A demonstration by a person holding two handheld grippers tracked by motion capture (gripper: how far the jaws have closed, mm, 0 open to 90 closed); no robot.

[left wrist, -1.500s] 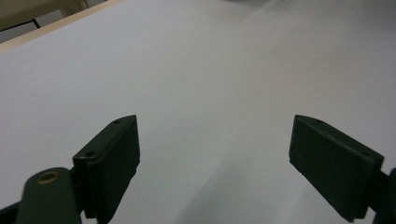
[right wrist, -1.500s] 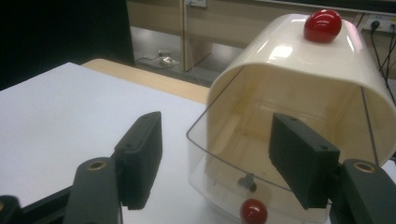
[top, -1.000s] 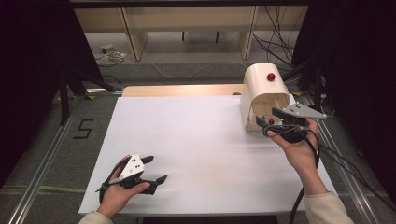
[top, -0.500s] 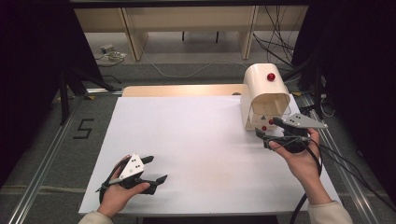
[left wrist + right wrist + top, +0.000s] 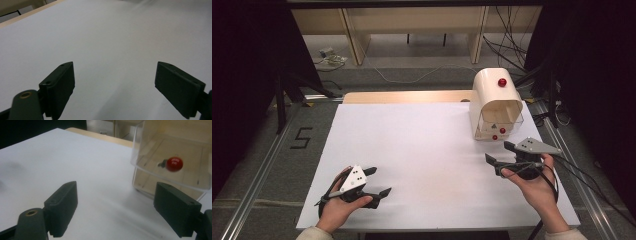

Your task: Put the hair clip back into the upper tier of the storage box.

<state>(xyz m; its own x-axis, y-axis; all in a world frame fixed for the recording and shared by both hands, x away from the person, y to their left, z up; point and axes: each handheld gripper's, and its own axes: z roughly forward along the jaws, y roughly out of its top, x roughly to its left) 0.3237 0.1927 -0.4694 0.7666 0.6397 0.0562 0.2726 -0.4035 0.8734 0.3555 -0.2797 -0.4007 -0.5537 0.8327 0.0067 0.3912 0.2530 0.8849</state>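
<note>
Cream box (image 5: 494,102), item one on my list: it stands upright at the far right of the desk (image 5: 422,150), a red knob (image 5: 501,82) on its rounded top and a clear drawer (image 5: 175,155) in its open front.

Left gripper (image 5: 374,182): I have it low at the near left of the white sheet, in the person's left hand (image 5: 339,207), jaws wide apart with nothing between them (its own view looks across bare white surface).

Right gripper (image 5: 497,159): held in the right hand (image 5: 534,187) just in front of the box and apart from it. Its jaws have just been opening and stand wide, empty. In the right gripper view I see the drawer's red handle knob (image 5: 174,164) above the right-hand jaw, untouched.
</note>
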